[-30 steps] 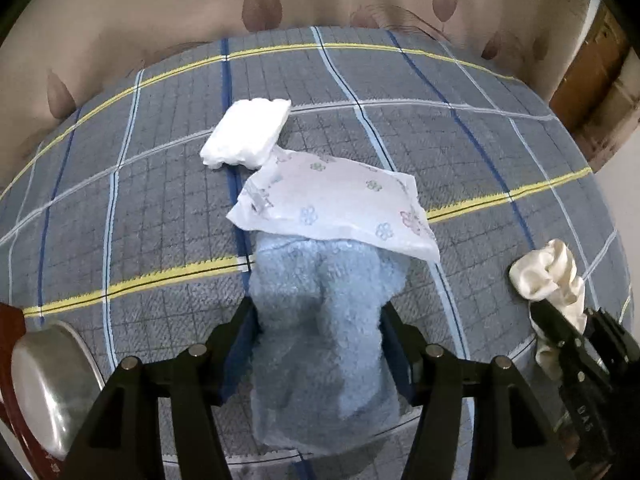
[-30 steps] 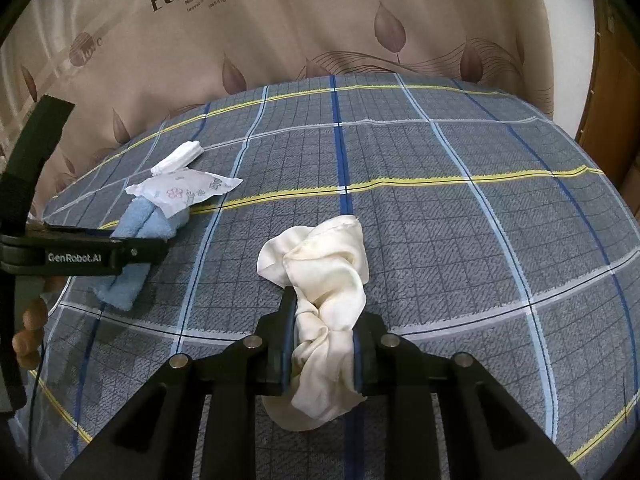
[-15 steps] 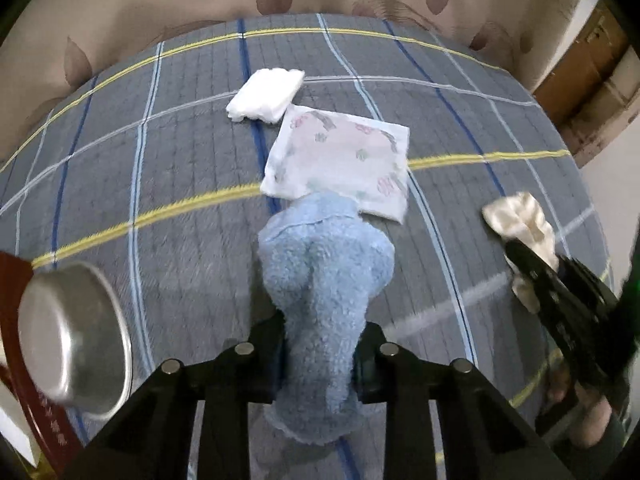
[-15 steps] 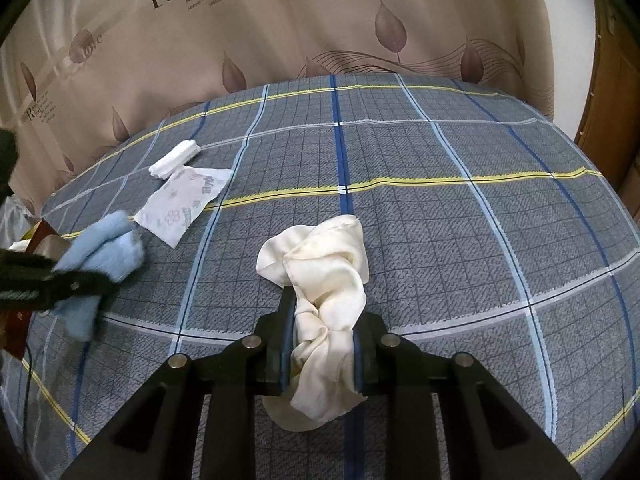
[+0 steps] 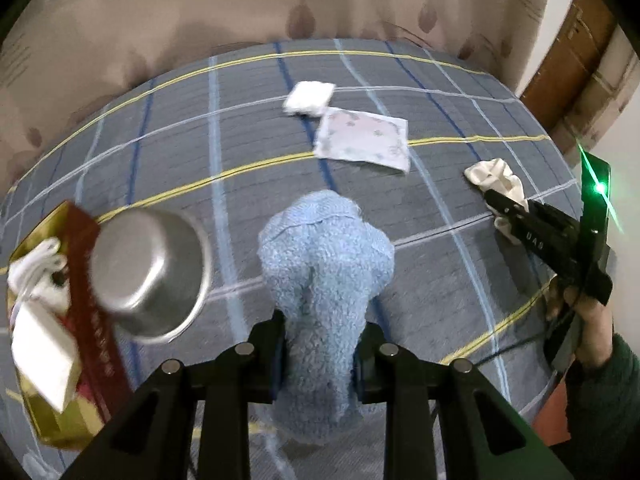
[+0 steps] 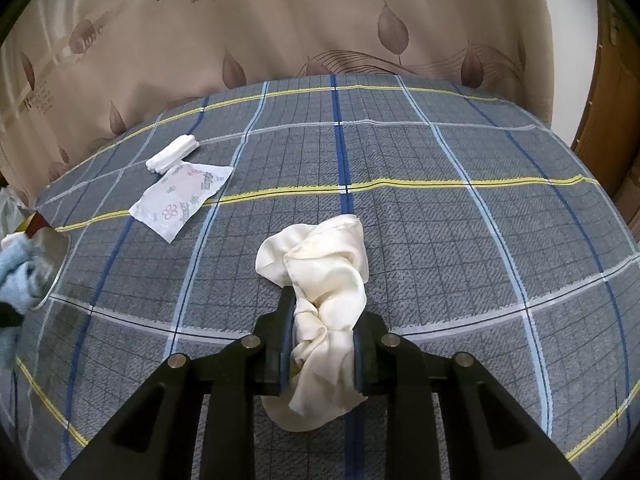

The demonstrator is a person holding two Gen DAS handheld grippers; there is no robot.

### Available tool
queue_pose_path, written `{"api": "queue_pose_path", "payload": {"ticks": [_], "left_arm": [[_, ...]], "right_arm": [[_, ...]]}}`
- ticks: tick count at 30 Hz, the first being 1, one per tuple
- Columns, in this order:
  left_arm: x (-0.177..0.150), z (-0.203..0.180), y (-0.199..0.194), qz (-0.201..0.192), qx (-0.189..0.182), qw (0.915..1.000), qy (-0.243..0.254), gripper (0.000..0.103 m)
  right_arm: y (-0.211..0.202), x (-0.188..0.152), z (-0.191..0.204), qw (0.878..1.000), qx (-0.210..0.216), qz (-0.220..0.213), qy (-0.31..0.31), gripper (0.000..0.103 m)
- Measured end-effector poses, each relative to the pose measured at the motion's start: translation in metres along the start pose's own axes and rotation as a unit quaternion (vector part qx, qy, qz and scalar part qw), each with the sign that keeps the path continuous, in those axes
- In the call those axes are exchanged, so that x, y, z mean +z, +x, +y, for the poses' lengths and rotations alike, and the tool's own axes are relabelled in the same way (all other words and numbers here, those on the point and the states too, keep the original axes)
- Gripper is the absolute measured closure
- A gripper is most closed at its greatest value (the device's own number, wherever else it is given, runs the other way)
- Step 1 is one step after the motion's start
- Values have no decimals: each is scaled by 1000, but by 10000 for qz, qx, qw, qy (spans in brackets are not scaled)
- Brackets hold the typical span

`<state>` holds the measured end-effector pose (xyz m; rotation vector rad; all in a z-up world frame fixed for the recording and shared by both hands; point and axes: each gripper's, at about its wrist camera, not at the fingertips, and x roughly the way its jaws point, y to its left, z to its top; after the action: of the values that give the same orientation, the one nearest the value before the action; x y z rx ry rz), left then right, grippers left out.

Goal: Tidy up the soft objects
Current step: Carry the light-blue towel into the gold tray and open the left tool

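Observation:
My left gripper (image 5: 320,354) is shut on a fluffy blue towel (image 5: 324,264) and holds it above the plaid bed cover, beside a steel bowl (image 5: 148,272). My right gripper (image 6: 323,346) is shut on a crumpled cream cloth (image 6: 324,264) that rests on the cover; it also shows in the left wrist view (image 5: 496,182). A flowered white packet (image 5: 362,142) (image 6: 182,202) and a folded white pad (image 5: 310,97) (image 6: 173,154) lie farther back. The blue towel shows at the left edge of the right wrist view (image 6: 18,274).
A red and gold box (image 5: 60,360) with white items in it stands at the left, under the steel bowl (image 6: 50,256). A beige leaf-print curtain (image 6: 280,28) hangs behind the bed. A wooden door (image 5: 576,52) is at the right.
My left gripper has closed on the blue towel, lifted it and carried it back and left toward the steel bowl and box. My right gripper has stayed still, shut on the cream cloth.

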<state>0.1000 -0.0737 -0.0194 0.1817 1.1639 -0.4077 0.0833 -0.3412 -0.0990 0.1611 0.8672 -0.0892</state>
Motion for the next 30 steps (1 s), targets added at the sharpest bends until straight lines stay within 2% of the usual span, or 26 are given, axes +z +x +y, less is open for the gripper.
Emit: {"api": "queue_pose_path", "payload": {"ticks": [18,24,30], "left_arm": [[-70,82,-78,-290,623,9951,-703,78],[-80,124,-104,-452,991,9884,-1058,78],[-84,167,-124,-595,1404,9776,-1448,78]], "right_arm": [[0,0,3,9999,-126,17,-100,80],[1,1,3,9999,-133,18,-105,80],[1,1,3,9999,-133,19,-107,80]]}}
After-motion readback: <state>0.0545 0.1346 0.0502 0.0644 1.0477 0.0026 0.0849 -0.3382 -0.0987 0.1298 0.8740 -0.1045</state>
